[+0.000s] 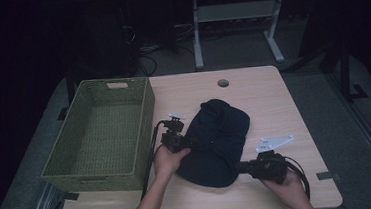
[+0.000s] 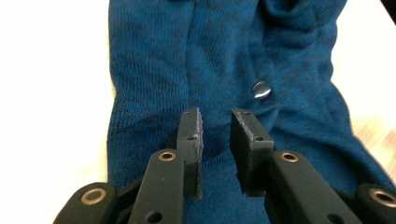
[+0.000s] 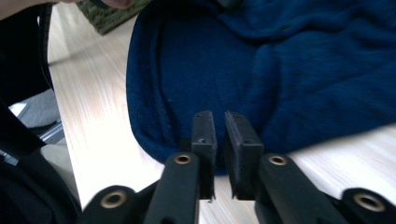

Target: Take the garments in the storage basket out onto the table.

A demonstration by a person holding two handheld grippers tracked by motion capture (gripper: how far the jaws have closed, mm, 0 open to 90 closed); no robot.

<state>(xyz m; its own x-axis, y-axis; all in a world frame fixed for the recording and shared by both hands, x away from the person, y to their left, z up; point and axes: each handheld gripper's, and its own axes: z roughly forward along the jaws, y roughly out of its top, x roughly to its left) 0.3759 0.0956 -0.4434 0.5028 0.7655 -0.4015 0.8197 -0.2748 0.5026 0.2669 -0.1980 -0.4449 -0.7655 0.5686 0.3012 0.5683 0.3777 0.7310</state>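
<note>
The garment (image 1: 219,141) is dark navy in the high view; in both gripper views it reads as a richer blue knit with fine ribbing, and just beyond the left claw (image 2: 215,116) sits a small shiny silver-grey button (image 2: 261,89). Both claws are matte black, with brass-coloured rivets along their arms; the right claw (image 3: 216,119) looks the same. The table (image 1: 273,97) is pale wood with a light grain. Left of the left claw, the basket (image 1: 100,136) is olive green, woven.

A dark garment (image 1: 219,142) lies on the table (image 1: 268,98), beside a green basket (image 1: 103,133). The left gripper (image 1: 189,143) touches its left edge, the right gripper (image 1: 241,168) its near edge.
</note>
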